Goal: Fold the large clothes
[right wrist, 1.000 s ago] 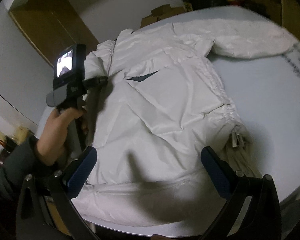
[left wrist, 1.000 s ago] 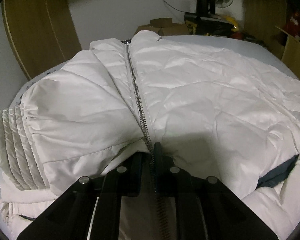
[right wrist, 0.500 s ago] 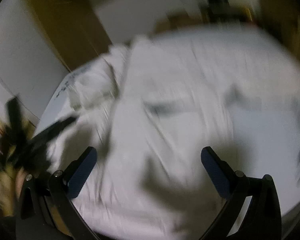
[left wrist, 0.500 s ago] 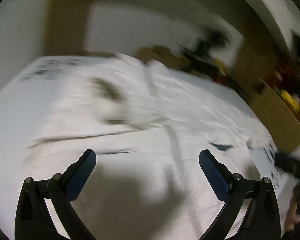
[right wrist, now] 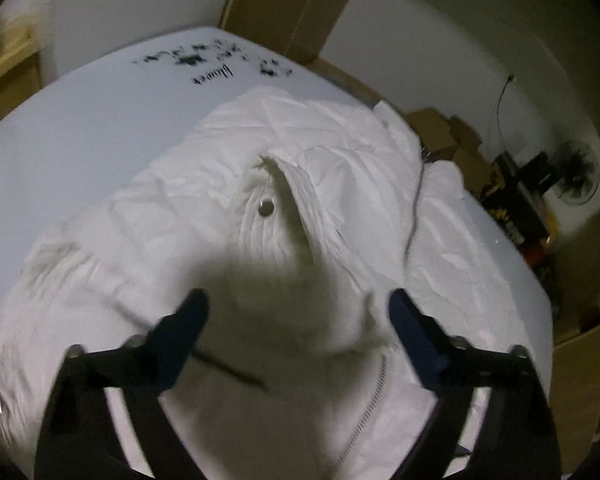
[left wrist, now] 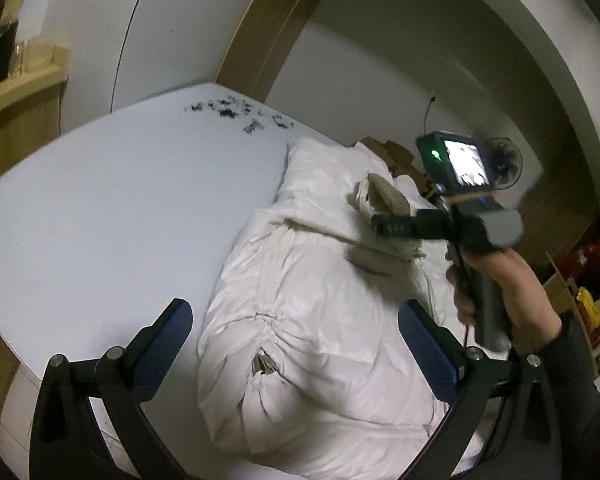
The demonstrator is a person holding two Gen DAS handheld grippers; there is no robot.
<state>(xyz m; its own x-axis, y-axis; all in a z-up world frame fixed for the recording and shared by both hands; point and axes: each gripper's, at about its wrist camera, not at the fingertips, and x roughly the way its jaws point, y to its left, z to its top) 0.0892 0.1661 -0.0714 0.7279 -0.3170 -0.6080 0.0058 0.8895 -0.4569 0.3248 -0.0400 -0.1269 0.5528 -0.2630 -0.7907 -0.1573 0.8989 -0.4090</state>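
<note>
1. Two grippers work over a white tabletop [left wrist: 100, 208] bearing black scribbled marks [right wrist: 216, 60] at its far edge; we note wood panelling, white walls, cardboard boxes [right wrist: 440, 128] and a fan [right wrist: 576, 168] beyond.
2. We find the white puffer jacket [left wrist: 308, 320] bunched on the table, its zipper [right wrist: 364, 404] near the right gripper.
3. Our left gripper [left wrist: 296, 340] stands spread wide above the jacket, pinching nothing.
4. Our right gripper [right wrist: 296, 336] is closing, a jacket fold rising between its jaws; contact is unclear.
5. Blur and shadow obscure the near fabric; the right hand [left wrist: 500, 292] is partly cut off.
</note>
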